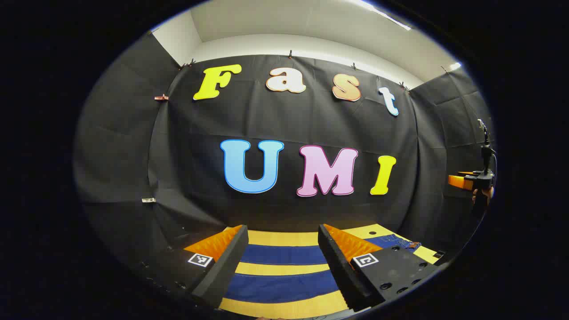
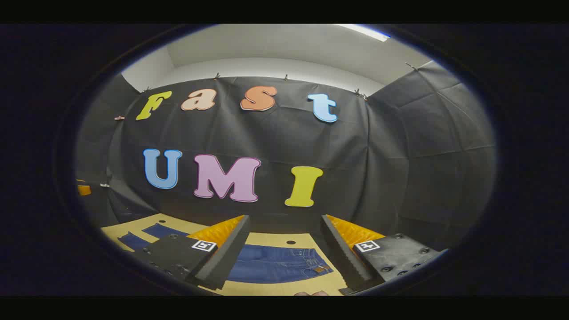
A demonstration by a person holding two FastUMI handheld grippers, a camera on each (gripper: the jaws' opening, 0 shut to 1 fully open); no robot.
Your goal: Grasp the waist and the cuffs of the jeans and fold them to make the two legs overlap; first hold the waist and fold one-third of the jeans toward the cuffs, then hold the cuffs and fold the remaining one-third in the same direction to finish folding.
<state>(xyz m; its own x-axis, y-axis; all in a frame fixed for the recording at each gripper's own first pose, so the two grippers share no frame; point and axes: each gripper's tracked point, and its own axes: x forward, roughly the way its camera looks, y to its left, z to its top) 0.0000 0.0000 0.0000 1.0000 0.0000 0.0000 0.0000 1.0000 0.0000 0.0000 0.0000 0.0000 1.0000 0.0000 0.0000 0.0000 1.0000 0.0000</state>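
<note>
Jeans (image 2: 275, 264) flat on counter (image 1: 284, 238), legs apart; both claws, left claw (image 1: 282, 262) and right claw (image 2: 284, 255), released, hovering; first fold pending, next descend, pinch waist and cuffs

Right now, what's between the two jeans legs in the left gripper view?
Bare table: a strip of tabletop separates the two legs of the jeans, seen between the open fingers of the left gripper. The legs lie apart, not overlapped.

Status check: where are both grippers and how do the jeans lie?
Left gripper open above the two legs. Right gripper open above the waist. Jeans flat, unfolded on table. Nothing in the way.
</note>
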